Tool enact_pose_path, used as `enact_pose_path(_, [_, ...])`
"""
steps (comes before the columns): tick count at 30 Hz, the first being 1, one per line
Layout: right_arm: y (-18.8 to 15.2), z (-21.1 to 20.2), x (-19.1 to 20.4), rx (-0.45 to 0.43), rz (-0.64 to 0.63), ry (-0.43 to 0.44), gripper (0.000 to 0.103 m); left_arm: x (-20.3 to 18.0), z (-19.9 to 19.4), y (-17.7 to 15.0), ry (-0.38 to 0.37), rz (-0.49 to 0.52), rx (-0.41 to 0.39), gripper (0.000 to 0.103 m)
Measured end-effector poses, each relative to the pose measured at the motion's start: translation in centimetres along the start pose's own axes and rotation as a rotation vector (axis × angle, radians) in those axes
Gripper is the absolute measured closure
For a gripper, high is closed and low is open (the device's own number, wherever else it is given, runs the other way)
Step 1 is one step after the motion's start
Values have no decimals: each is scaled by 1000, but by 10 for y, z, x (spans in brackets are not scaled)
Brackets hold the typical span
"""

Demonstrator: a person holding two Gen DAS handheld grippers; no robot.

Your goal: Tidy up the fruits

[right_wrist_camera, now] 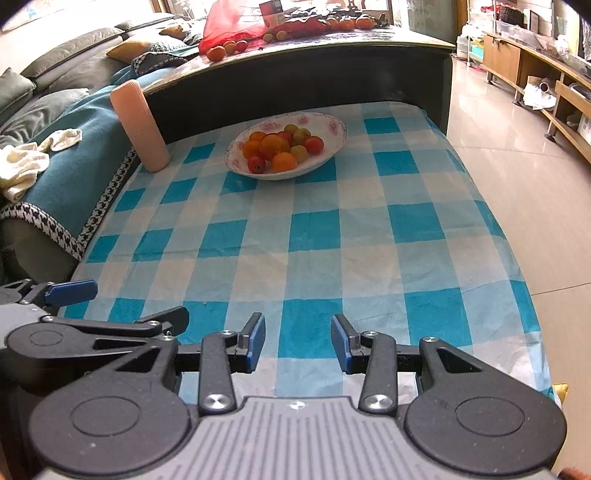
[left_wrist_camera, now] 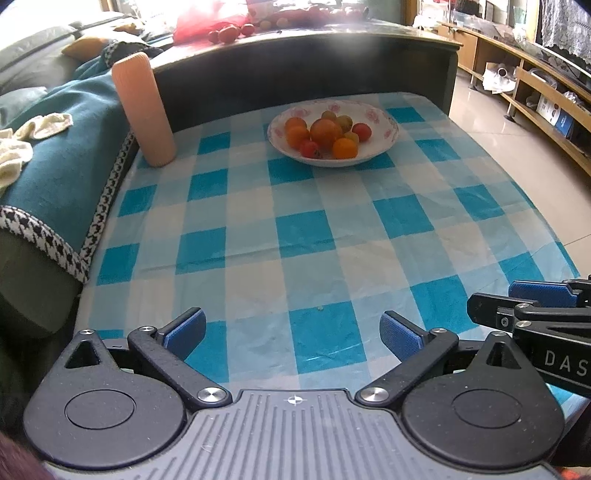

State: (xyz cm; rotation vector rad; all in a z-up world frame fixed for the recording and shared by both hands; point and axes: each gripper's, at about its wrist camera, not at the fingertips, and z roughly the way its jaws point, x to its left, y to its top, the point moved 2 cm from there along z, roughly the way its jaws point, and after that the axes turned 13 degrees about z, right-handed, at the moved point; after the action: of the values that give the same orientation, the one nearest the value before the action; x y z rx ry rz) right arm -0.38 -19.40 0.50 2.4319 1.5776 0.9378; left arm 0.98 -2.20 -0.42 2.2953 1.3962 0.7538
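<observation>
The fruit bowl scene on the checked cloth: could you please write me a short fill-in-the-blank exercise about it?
1. The fruit lies in a white ____ with a pink floral rim.
2. The tablecloth is checked white and ____.
3. The peach ribbed cylinder stands to the ____ of the bowl.
4. Both the left gripper and right gripper hold ____.

Missing words: bowl; blue; left; nothing

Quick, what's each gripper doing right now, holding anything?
Left gripper: open, holding nothing.
Right gripper: open, holding nothing.

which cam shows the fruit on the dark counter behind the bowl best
The right wrist view: the counter fruit is sharp, with more along the counter's back edge. The left wrist view shows it washed out by glare.
</observation>
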Motion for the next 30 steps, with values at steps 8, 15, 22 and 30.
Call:
enact_pose_path(8, [-1, 3, 0, 6, -2, 5, 51, -1, 2, -1, 3, -2, 1, 2])
enact_pose_path(15, [-1, 6, -1, 12, 3, 4, 51, -1, 2, 0, 9, -3, -3, 2])
enact_pose_path(22, [-1, 8, 0, 17, -1, -2, 51, 0, 4, -1, 13, -3, 0, 2])
enact_pose_path(30, [-3, 12, 0, 37, -12, -19, 51, 0, 5, -1, 19, -1, 5, 2])
